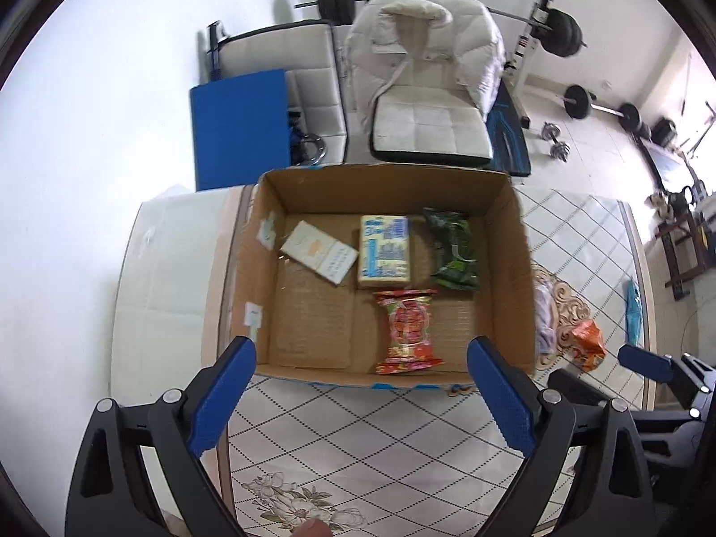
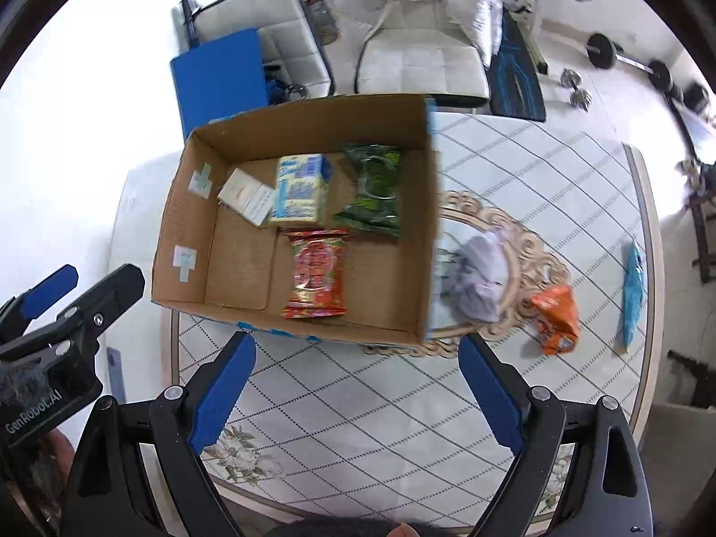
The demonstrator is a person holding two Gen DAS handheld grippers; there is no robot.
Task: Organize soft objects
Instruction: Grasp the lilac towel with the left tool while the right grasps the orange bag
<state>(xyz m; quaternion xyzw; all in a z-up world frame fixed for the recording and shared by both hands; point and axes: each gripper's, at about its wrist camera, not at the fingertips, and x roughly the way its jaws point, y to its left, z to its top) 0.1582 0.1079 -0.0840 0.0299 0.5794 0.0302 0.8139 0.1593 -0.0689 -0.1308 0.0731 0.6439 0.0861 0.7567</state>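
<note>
An open cardboard box (image 1: 510,241) (image 2: 179,241) stands on the patterned table. Inside lie a red snack packet (image 1: 407,331) (image 2: 315,273), a green packet (image 1: 452,248) (image 2: 373,188), a yellow-blue tissue pack (image 1: 385,250) (image 2: 300,188) and a white pack (image 1: 320,253) (image 2: 248,197). Right of the box lie a pale lilac soft bundle (image 2: 481,275), an orange packet (image 2: 555,320) (image 1: 588,344) and a blue packet (image 2: 633,295). My left gripper (image 1: 360,391) is open and empty above the box's near edge. My right gripper (image 2: 355,387) is open and empty above the table before the box.
The table (image 2: 559,179) has a curved edge at right. A white padded chair (image 1: 425,89) with a jacket and a blue panel (image 1: 239,129) stand behind the box. Barbells and dumbbells (image 1: 555,143) lie on the floor at the back right.
</note>
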